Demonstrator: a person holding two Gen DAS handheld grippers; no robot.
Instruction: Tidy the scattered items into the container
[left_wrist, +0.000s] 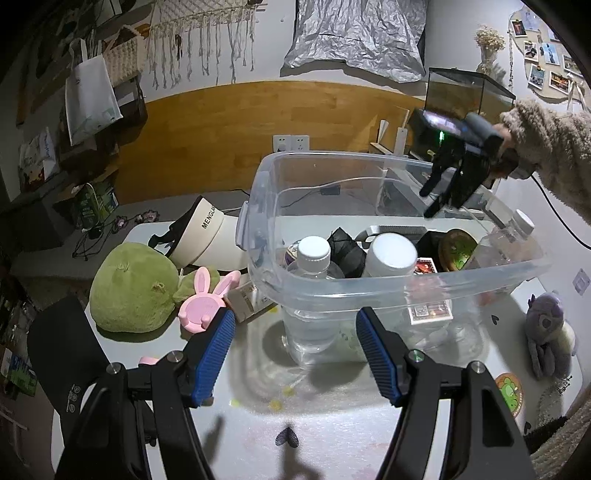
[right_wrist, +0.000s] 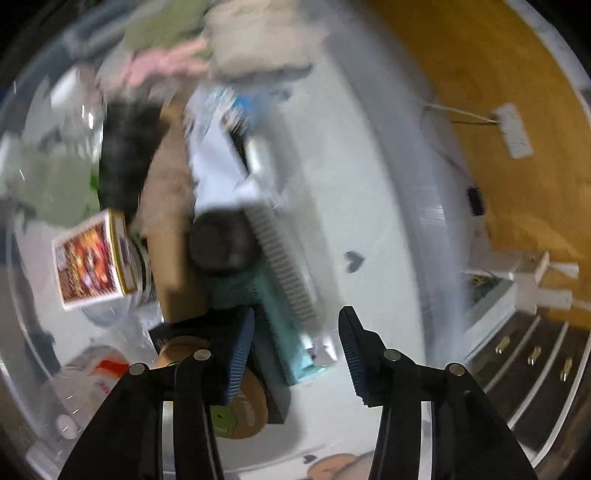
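Above the far right corner of the clear plastic storage bin (left_wrist: 369, 291), the right gripper (left_wrist: 437, 201) is held with its jaws parted and empty. Inside the bin, white-capped bottles (left_wrist: 314, 254), a card box (right_wrist: 92, 260) and a teal hairbrush (right_wrist: 284, 295) are seen. Near the bin's front wall, the left gripper (left_wrist: 295, 354) is held open, nothing clasped. Outside, a green plush toy (left_wrist: 133, 288) and pink rabbit-shaped stand (left_wrist: 207, 299) are left on the table.

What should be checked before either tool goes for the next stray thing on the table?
1. Right tool empty: ok, nothing between its open pads, above the clear bin.
2. Left tool empty and open: ok.
3. Room left in the bin: ok, space among the bottles.
4. Items still outside: not ok; pink bunny, green plush and purple plush lie on the table.
5. Dropped item settled: cannot tell, the right wrist view is blurred.
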